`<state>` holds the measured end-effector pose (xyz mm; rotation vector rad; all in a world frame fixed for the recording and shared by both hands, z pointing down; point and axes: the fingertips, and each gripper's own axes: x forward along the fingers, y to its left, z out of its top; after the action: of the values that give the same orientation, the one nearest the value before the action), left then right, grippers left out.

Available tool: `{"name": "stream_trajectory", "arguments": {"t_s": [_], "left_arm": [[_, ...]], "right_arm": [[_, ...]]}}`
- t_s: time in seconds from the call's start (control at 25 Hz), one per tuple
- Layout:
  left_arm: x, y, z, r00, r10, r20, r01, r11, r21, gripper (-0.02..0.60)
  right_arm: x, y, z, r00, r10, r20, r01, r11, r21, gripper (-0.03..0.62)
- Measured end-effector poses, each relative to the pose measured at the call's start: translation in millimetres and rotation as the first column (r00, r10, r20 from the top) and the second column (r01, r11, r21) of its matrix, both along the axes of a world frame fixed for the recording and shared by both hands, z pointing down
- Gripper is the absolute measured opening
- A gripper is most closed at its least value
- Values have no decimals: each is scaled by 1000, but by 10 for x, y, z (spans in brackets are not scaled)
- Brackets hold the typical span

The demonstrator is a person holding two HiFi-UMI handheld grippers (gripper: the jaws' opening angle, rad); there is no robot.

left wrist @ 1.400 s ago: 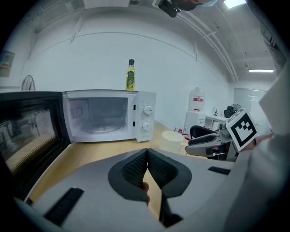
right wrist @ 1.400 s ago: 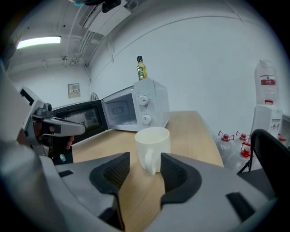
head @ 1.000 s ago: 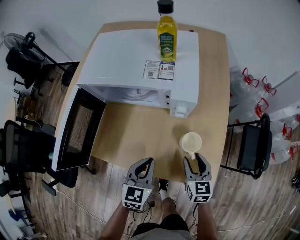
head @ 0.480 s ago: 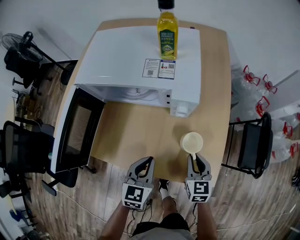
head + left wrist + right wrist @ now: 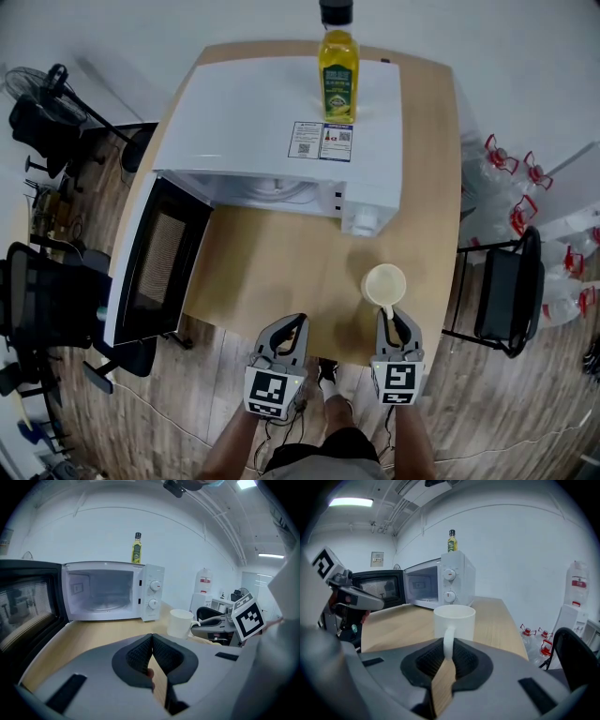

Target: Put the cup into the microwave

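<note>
A white cup stands upright near the front right of the wooden table, its handle turned toward me. My right gripper has just been closing its jaws, and the pads now press on the cup's handle. Left of it, my left gripper hangs at the table's front edge, shut and holding nothing. The white microwave sits at the back of the table with its door swung wide open to the left. Its cavity holds nothing but the glass turntable.
A yellow oil bottle stands on top of the microwave. A black chair is right of the table, with several water jugs behind it. Black office chairs and a fan crowd the left side.
The right gripper's jaws went from wide open around the cup's handle to closed on it. The cup, the left gripper and the microwave door stayed where they were.
</note>
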<state>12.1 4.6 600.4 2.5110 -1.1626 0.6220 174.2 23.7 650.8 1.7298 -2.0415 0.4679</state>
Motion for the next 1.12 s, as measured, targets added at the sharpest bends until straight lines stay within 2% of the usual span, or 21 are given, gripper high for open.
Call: {"name": "stream_trajectory", "arguments": {"t_s": [0.64,1.12], "left_arm": [[-208,-127,-467,1000,-24,-13,25,996,85,23],[-522,-193,-1151,995,-92,-31,96,976,195,23]], "right_arm": [[-186,-122,-442,999,-46,-9,46,995,83,51],[-552,-181,-1209,993,-116,14,111,973,204,51]]}}
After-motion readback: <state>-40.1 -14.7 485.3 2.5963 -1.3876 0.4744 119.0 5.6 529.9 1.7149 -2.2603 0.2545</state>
